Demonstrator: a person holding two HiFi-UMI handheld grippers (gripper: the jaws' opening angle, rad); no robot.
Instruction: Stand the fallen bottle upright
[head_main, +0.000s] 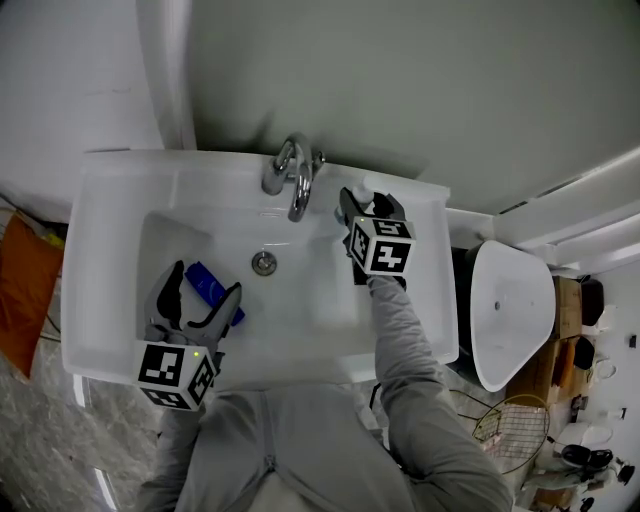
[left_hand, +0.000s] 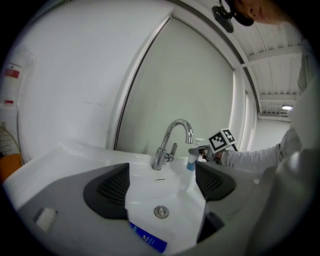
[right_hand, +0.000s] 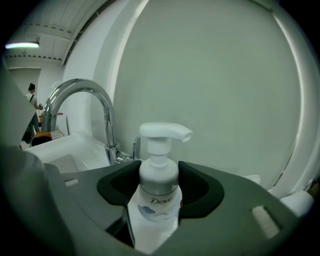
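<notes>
While the right gripper (right_hand: 159, 185) has its jaws clamped on the shoulders of the pump bottle (right_hand: 158, 200), the bottle stands upright, its white pump head above the jaws and its spout pointing to the right in the right gripper view. It sits on the back rim of the sink (head_main: 110, 200), just right of the faucet (head_main: 292, 170) and near the sink's back right corner, with the wall close behind it. Bare rim runs on toward that corner.

The left gripper (left_hand: 161, 185) hangs over the front left part of the basin, jaws wide apart and holding nothing. A blue tube (head_main: 208, 284) lies on its side on the basin floor between them, and whether either jaw touches it cannot be told. Beyond the tube the drain (head_main: 263, 262) sits in bare white basin floor, and the basin's right half is open.
</notes>
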